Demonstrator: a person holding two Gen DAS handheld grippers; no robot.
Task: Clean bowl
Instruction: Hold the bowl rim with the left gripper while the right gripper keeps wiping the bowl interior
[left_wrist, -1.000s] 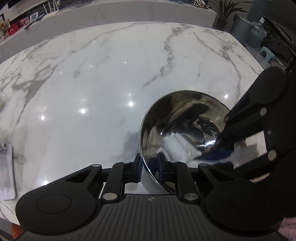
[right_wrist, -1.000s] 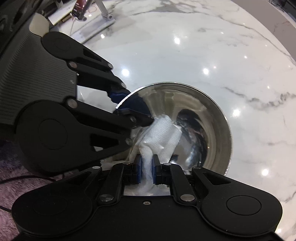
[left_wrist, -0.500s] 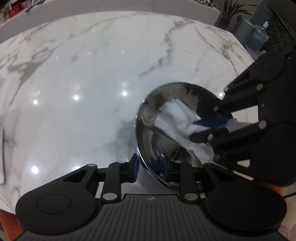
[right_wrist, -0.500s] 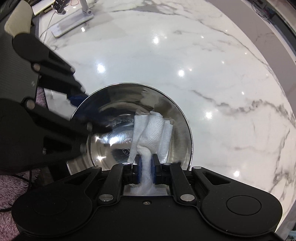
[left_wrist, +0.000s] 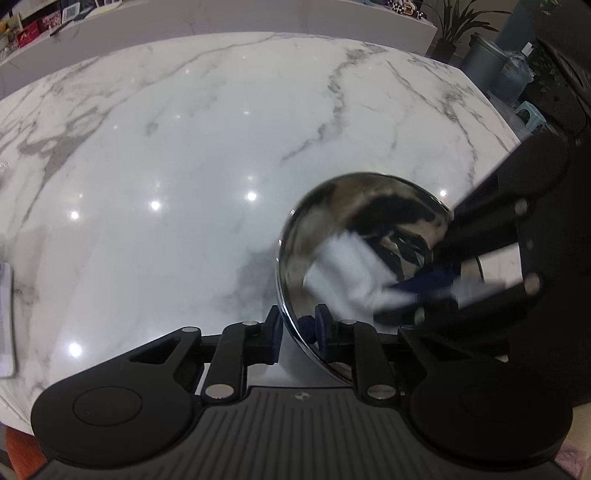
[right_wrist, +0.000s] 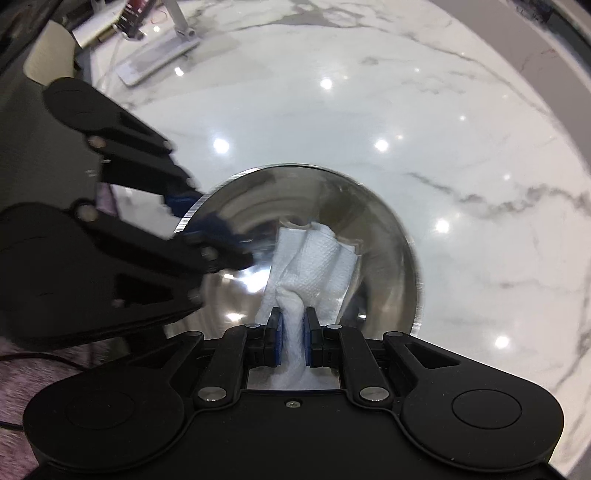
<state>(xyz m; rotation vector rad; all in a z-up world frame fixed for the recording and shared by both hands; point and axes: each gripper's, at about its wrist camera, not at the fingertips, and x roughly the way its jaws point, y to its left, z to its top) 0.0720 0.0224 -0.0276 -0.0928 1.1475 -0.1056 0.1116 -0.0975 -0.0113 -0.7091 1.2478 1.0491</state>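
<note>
Towel (right_wrist: 314, 258) shifted, left tool (right_wrist: 195, 218) alongside

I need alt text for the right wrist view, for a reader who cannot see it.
The right gripper pinches a white paper towel and presses it inside a shiny steel bowl on a white marble table. From the left, the left gripper clamps the bowl's rim.
</note>
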